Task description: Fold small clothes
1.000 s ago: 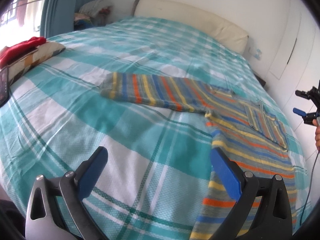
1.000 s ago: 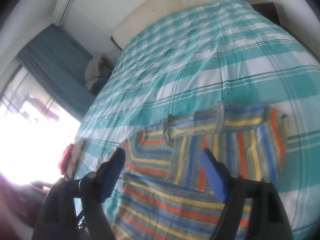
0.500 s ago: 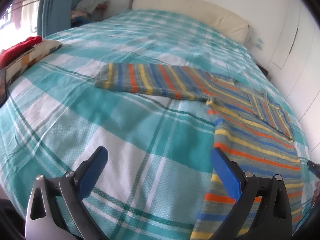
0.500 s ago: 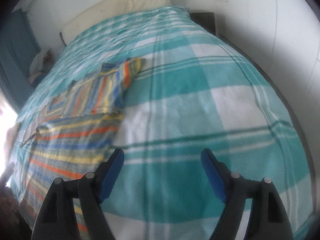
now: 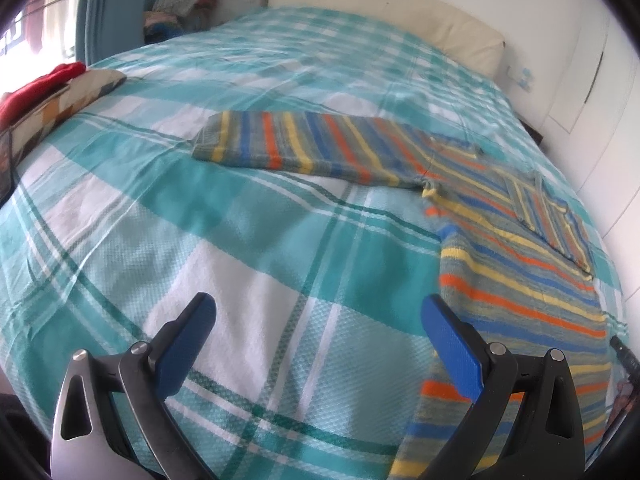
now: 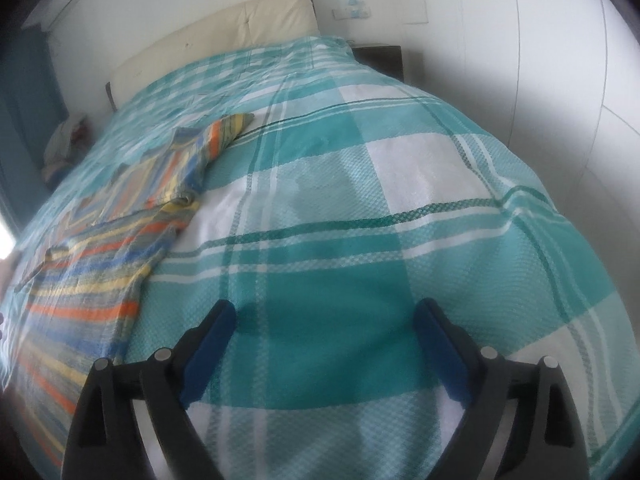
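Note:
A small striped sweater (image 5: 516, 264) in grey, blue, orange and yellow lies flat on the bed, one sleeve (image 5: 304, 144) stretched out to the left. My left gripper (image 5: 318, 312) is open and empty, low over the bedspread just left of the sweater's hem. In the right wrist view the sweater (image 6: 104, 256) lies at the left, its other sleeve (image 6: 200, 152) reaching away. My right gripper (image 6: 324, 320) is open and empty over bare bedspread to the right of the sweater.
The bed has a teal and white plaid cover (image 5: 248, 240) and a cream headboard (image 5: 384, 12). A red cloth on a patterned cushion (image 5: 48, 88) sits at the bed's left edge. White wardrobe doors (image 6: 560, 60) stand close on the right.
My right gripper has swung from above the sweater to the bedspread at its right side. My left gripper has shifted slightly closer over the bed. Both stay open.

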`<state>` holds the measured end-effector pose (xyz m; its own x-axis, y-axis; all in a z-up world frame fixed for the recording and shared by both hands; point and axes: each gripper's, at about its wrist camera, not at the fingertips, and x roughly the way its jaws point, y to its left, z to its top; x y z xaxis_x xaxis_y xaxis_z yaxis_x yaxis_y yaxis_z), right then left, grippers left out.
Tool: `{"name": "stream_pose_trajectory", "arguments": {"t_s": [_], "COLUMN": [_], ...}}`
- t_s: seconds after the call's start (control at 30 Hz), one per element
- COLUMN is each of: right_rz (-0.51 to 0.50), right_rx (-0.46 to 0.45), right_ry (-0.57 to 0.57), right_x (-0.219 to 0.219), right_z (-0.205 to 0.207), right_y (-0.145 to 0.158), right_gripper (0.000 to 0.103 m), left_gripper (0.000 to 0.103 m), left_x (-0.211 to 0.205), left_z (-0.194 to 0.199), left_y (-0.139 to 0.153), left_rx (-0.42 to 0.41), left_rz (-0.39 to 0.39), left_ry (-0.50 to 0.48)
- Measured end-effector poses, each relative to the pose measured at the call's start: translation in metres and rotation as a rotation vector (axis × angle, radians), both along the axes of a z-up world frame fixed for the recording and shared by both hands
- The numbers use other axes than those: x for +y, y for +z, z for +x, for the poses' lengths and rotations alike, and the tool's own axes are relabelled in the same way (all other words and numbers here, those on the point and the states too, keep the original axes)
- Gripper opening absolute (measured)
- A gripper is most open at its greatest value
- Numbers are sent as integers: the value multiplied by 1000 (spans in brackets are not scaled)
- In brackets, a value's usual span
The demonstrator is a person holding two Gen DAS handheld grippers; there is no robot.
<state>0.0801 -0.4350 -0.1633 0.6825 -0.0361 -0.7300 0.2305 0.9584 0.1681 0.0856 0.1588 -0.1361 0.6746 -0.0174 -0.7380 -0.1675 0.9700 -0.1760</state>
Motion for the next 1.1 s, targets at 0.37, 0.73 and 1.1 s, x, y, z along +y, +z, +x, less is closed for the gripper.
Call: {"name": "stream_pose_trajectory", "arguments": {"t_s": [0.37,0.73,1.1], "right_rz": [-20,-21,-24], "right_rx": [1,0,2], "right_ry": [8,9,11], "right_x": [4,4,5], "right_z": [1,1,1], "right_y": [-2,-2,-3], "right_gripper": [95,96,97], "left_gripper": [102,101,3], "left_x": [2,159,147], "left_z": [7,126,195], "left_y": [6,41,-15], "left_rx": [88,92,280], "left_rz": [-46,-276,-135], "left_ry": [-125,55,19]}}
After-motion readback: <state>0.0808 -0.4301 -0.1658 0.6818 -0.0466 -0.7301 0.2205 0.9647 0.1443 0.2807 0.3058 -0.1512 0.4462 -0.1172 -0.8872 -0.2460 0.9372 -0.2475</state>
